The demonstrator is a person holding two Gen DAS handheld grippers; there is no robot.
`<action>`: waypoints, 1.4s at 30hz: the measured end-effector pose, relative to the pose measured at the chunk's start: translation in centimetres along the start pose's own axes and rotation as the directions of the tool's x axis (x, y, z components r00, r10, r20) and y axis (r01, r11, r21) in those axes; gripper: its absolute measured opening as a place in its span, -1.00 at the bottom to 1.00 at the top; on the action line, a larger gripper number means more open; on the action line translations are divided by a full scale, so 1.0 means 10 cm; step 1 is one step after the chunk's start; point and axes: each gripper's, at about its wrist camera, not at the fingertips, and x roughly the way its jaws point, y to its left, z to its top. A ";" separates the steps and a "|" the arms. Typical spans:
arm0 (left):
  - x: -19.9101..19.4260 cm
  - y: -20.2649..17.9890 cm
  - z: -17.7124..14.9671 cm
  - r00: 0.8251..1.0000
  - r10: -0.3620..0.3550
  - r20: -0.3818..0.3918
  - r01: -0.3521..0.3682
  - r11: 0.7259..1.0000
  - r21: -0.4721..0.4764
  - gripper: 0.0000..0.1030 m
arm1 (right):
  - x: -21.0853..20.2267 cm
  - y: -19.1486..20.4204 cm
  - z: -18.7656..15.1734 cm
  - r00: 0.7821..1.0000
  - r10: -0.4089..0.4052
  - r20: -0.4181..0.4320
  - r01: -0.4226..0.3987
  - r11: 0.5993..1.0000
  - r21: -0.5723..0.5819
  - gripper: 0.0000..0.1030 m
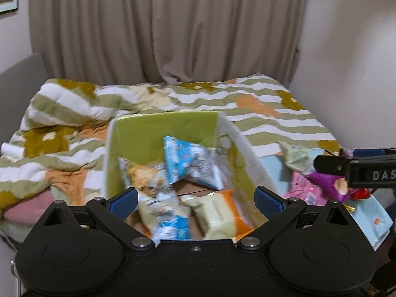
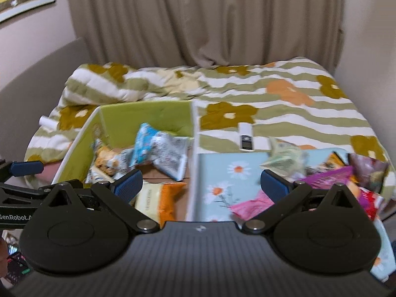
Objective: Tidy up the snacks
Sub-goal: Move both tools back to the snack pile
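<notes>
Both jaws spread and empty; loose snack packets [image 2: 321, 180] probably light, crinkly, slippery, best pinched at a sealed edge.

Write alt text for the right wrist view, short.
The open, empty right gripper hovers over a bed between a green-lined storage box holding snack packets and a blue daisy-print mat strewn with loose snacks. The left gripper's blue-tipped finger shows at the left edge, and a striped floral duvet lies behind.
</notes>
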 end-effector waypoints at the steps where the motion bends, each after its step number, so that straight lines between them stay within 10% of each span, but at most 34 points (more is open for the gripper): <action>1: 0.00 -0.06 0.01 1.000 -0.011 0.001 0.011 1.000 0.007 0.98 | -0.05 -0.09 0.00 1.000 -0.009 0.010 0.009 1.000 0.013 1.00; 18: 0.30 -1.31 0.34 0.999 -0.043 -0.014 0.043 0.999 0.007 0.98 | -0.24 -2.07 0.07 0.985 -0.171 0.009 0.170 0.985 0.019 1.00; 42: 1.80 -2.86 0.44 0.945 -0.126 -0.303 0.082 0.984 -0.156 0.98 | 0.98 -3.64 -0.13 0.980 0.072 -0.184 -0.060 0.996 0.073 1.00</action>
